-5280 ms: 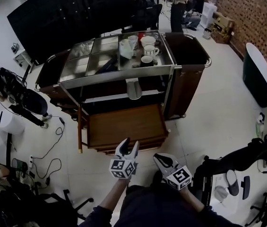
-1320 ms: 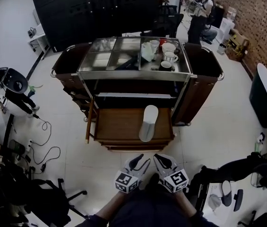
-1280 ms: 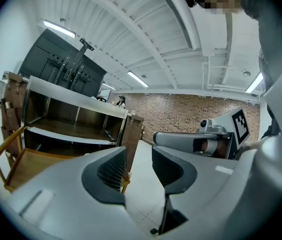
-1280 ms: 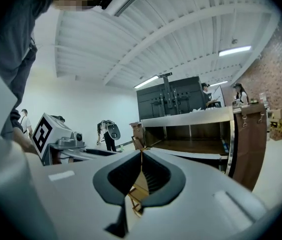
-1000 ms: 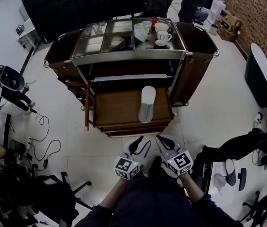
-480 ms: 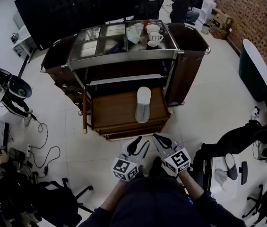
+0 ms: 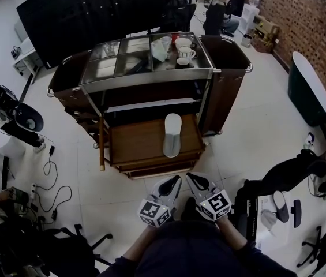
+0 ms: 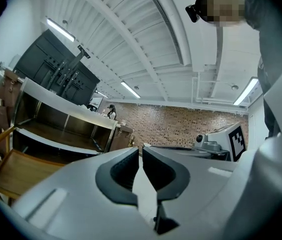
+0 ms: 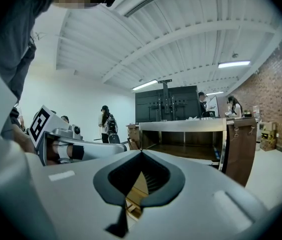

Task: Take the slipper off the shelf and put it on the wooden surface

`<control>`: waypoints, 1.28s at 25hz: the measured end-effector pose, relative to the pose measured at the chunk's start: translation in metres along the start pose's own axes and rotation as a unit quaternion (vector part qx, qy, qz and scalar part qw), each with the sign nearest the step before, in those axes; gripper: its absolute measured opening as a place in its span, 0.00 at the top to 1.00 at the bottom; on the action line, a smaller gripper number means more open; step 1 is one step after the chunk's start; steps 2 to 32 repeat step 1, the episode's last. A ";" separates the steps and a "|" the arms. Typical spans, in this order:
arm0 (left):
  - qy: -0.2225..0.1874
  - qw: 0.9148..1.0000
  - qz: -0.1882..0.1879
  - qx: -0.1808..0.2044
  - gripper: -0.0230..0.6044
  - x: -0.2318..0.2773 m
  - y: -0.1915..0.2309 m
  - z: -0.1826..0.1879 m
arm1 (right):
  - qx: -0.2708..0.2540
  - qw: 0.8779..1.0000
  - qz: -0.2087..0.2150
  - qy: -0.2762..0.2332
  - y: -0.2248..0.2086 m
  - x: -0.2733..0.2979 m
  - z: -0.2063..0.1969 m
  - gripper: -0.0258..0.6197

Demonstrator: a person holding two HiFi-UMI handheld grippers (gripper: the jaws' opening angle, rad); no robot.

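Observation:
The grey-white slipper (image 7: 171, 134) lies lengthwise on the low wooden surface (image 7: 137, 146) in front of the cart, near its right side. The cart's shelf (image 7: 145, 105) behind it is bare. Both grippers are held close to my body, well short of the wooden surface and apart from the slipper. My left gripper (image 7: 175, 180) (image 8: 141, 151) has its jaws only narrowly apart and closing, with nothing between them. My right gripper (image 7: 191, 176) (image 9: 141, 154) is shut and empty, its tips touching.
The metal-topped cart (image 7: 116, 77) carries cups (image 7: 181, 49) at its back right. A black chair (image 7: 287, 186) and another slipper (image 7: 280, 203) are on the floor at the right, cables (image 7: 50, 180) at the left. A dark tub (image 7: 310, 94) stands by the brick wall.
Since the earliest frame the slipper has gone from the cart's shelf to the wooden surface. Over the last second it lies still, and the left gripper's jaws have narrowed.

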State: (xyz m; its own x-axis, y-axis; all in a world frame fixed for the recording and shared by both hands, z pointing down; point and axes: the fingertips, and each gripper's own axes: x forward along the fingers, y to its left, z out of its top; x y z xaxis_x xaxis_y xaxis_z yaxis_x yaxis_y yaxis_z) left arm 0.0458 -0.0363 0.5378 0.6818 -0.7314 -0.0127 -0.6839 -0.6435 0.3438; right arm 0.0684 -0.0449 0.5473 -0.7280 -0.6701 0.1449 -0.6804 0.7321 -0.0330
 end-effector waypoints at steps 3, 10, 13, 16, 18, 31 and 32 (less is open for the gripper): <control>-0.002 1.000 -0.003 0.000 0.93 0.000 0.000 -0.001 | 0.000 1.000 0.001 0.000 0.001 0.000 0.000 0.96; -0.002 1.000 -0.003 0.000 0.93 0.000 0.000 -0.001 | 0.000 1.000 0.001 0.000 0.001 0.000 0.000 0.96; -0.002 1.000 -0.003 0.000 0.93 0.000 0.000 -0.001 | 0.000 1.000 0.001 0.000 0.001 0.000 0.000 0.96; -0.002 1.000 -0.003 0.000 0.93 0.000 0.000 -0.001 | 0.000 1.000 0.001 0.000 0.001 0.000 0.000 0.96; -0.002 1.000 -0.003 0.000 0.93 0.000 0.000 -0.001 | 0.000 1.000 0.001 0.000 0.001 0.000 0.000 0.96; -0.002 1.000 -0.003 0.000 0.93 0.000 0.000 -0.001 | 0.000 1.000 0.001 0.000 0.001 0.000 0.000 0.96; -0.002 1.000 -0.003 0.000 0.93 0.000 0.000 -0.001 | 0.000 1.000 0.001 0.000 0.001 0.000 0.000 0.96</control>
